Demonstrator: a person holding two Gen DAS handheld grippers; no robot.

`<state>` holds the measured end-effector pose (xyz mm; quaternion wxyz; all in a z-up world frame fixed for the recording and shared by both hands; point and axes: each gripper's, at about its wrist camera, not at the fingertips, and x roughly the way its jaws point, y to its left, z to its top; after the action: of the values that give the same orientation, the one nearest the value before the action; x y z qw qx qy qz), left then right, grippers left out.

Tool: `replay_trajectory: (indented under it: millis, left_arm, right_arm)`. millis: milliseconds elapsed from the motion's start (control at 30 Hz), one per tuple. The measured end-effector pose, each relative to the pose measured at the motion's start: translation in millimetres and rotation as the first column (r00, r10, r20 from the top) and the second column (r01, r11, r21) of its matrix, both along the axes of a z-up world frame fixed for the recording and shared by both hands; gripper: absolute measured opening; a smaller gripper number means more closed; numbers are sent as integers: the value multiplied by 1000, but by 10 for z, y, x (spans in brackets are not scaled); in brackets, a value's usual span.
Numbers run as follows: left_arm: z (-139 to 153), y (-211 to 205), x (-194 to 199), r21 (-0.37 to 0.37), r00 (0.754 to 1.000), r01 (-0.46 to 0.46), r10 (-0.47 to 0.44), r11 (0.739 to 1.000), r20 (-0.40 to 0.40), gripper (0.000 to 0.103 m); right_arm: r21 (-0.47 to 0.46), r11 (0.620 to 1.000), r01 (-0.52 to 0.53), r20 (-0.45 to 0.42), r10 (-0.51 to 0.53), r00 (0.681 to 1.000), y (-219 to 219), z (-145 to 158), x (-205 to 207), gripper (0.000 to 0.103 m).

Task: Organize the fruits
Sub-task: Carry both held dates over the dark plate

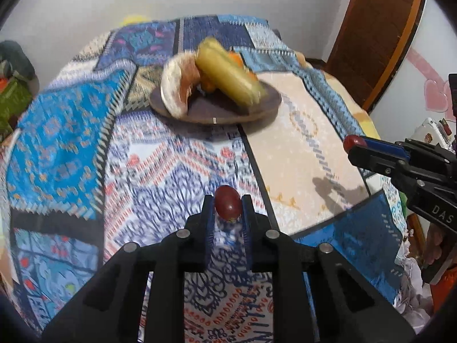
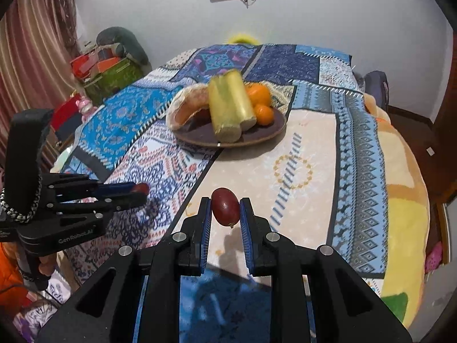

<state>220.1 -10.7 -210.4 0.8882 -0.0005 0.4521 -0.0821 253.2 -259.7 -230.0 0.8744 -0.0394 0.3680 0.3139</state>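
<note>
L gripper (image 1: 228,210) clamped on a dark red grape-like fruit (image 1: 227,201), held at the fingertips above the patterned bedspread (image 1: 65,131). R gripper (image 2: 225,211) likewise clenched on a second red fruit (image 2: 225,206), held over the beige patch. Both fruits clear of the cloth. Brown plate (image 2: 274,131) seen further back on the bed, well apart from both grippers; loaded w/ yellow-green cylindrical piece (image 2: 228,105), oranges (image 2: 258,94), pale curved item (image 2: 185,105).

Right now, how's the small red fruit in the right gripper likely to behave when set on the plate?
The red fruit is oval and smooth, so it will probably roll. The dark plate looks shallow and crowded, with oranges on it, so neighbours may stop it. It is small, likely light; its glossy skin may slip.
</note>
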Motion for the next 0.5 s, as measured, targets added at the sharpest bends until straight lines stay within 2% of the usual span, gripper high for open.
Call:
replay_trajectory:
  millis: [233, 500]
  left_arm:
    - [271, 6, 183, -1, 997, 3, -3, 1000, 79, 18]
    - [371, -10, 489, -20, 993, -1, 4, 1000, 116, 18]
  right_arm:
    - [25, 999, 20, 38, -21, 999, -38, 148, 135, 18]
    - [41, 999, 27, 74, -29, 997, 21, 238, 379, 18]
